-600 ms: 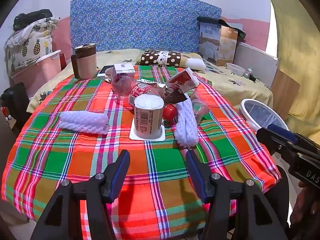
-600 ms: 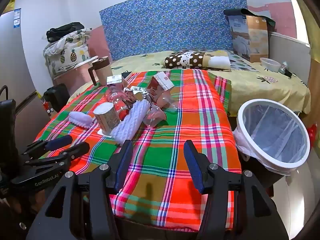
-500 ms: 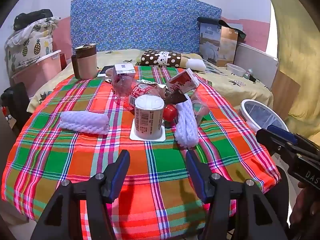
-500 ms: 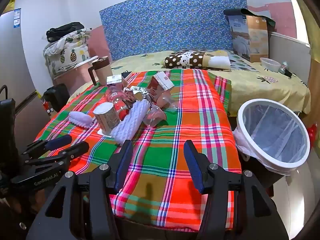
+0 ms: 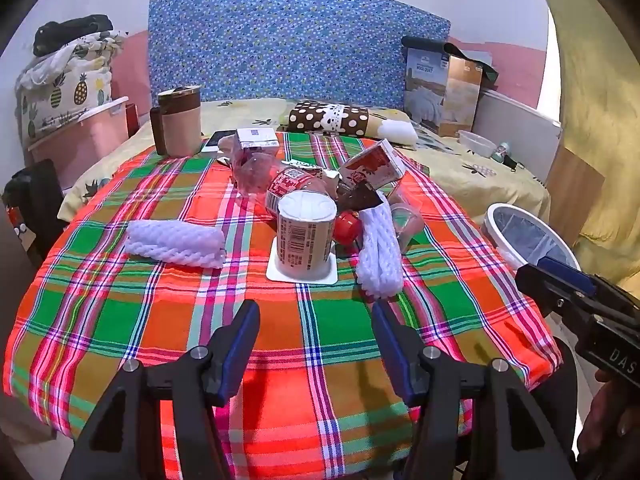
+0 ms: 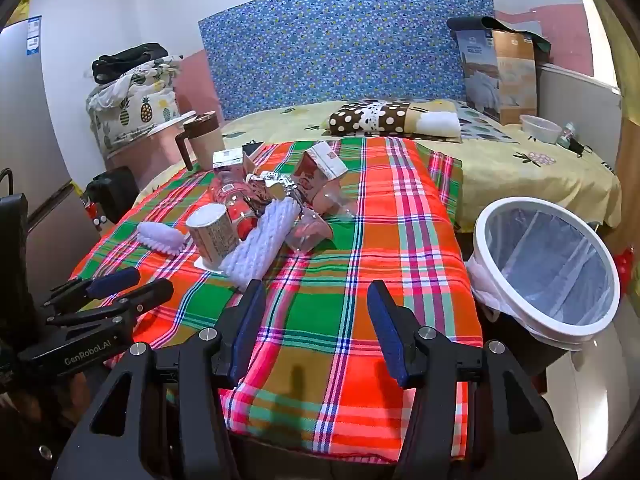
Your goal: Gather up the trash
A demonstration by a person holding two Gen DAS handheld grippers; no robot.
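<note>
White foam sleeves point(image 5: 378, 254), cup point(image 5: 306, 238), maybe wrappers; both grippers point(image 5: 316, 344) wide apart, empty.

Both views bright and evenly lit, colours saturated. Strong fisheye bowing, with dark vignette at every corner. Daylight glare burns out the upper right edge of each view. Soft shadows fall on the surface point(image 5: 320, 360) under the near fingers (faint, diffuse). Focus sharp throughout; no motion blur.

Plaid tablecloth point(image 5: 120, 320), brown mug point(image 5: 179, 120) at far edge, polka-dot pillow point(image 6: 372, 117), blue headboard point(image 5: 296, 40)
</note>
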